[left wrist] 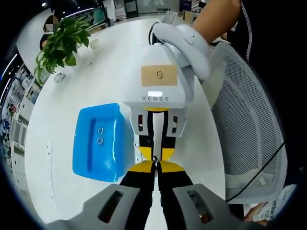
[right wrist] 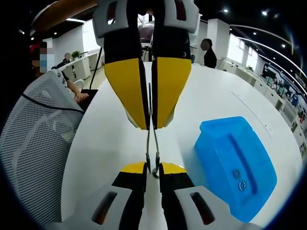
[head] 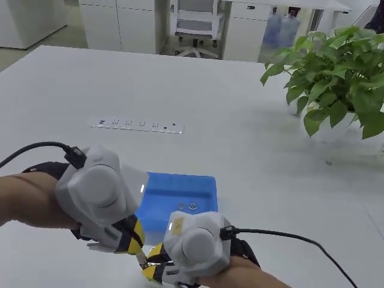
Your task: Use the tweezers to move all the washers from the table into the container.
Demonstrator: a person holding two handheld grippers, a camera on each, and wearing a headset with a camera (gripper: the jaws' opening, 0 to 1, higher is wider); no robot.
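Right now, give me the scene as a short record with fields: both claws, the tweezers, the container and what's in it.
left claw: shut on the tweezers, tip to tip with the right claw
right claw: shut on the same tweezers
tweezers: thin metal, spanning between the two claws, beside the container
container: blue, open, on the white table
washers: two, lying inside the container
also on table: power strip, potted plant
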